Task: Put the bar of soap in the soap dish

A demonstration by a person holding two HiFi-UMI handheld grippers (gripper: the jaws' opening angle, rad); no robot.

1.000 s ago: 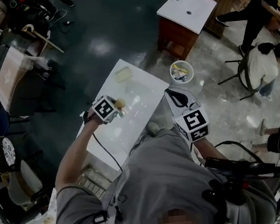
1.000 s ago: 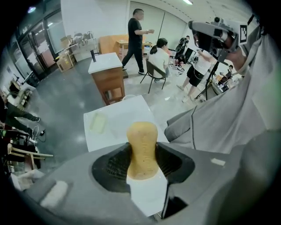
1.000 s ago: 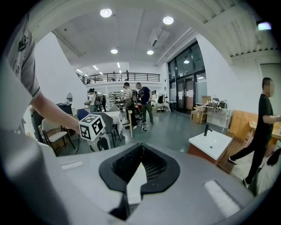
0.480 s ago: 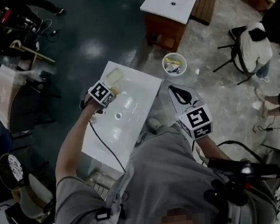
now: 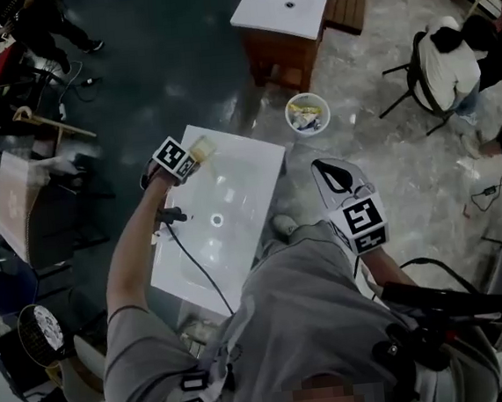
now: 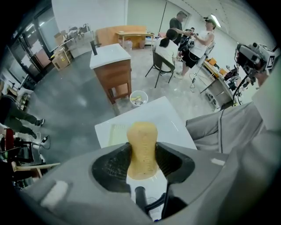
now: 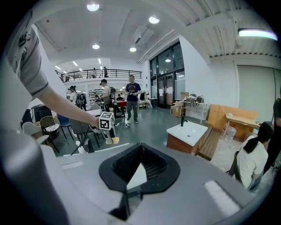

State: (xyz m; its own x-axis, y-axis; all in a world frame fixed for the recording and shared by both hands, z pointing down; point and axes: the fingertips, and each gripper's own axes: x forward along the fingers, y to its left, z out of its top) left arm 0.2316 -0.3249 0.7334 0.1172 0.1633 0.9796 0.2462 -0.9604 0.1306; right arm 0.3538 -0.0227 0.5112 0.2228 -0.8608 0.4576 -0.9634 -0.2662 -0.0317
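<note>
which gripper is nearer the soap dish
Left. The left gripper holds the bar of soap close by the soap dish; the right gripper is beyond the sink's opposite edge.

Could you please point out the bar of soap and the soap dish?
bar of soap (image 6: 142, 149): left gripper view, its middle.
soap dish (image 6: 115, 134): left gripper view, its visible left part.

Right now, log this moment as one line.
left tool: shut on bar of soap, near soap dish | right tool: shut, empty | soap dish: empty
</note>
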